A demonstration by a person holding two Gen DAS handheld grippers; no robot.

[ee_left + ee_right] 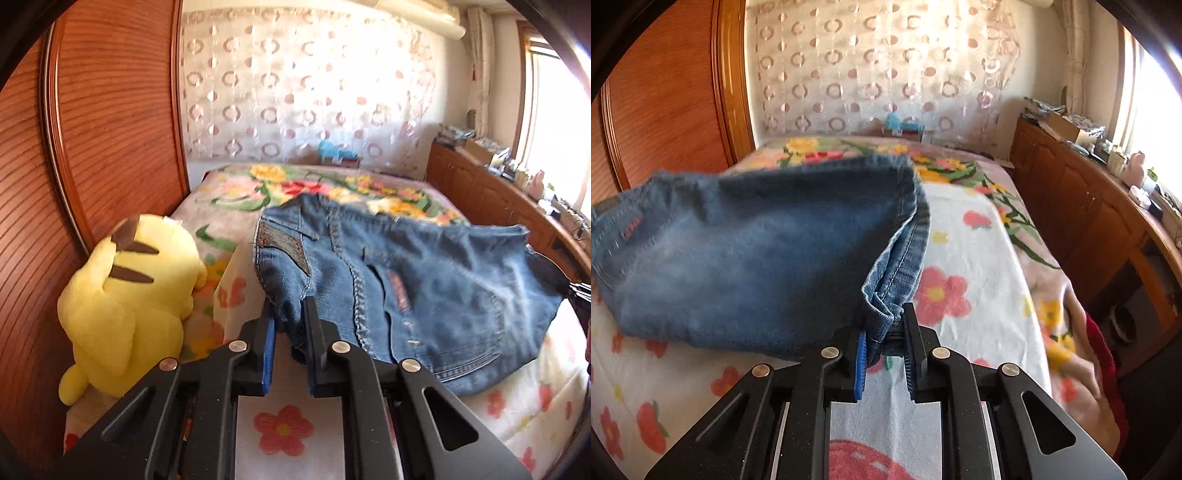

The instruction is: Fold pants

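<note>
Left wrist, both grippers (290, 314) clamping jeans (424, 280)

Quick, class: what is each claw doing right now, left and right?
Left claw: closed on the jeans.
Right claw: closed on the jeans' hem.

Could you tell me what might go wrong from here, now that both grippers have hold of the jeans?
1. The left gripper pinches only a small bunched edge of the jeans, so the heavy denim could slip out as it lifts.
2. The right gripper likewise grips just the hem corner; losing either side would undo the fold.
3. The yellow plush toy sits close beside the jeans, so swinging cloth could knock it.
</note>
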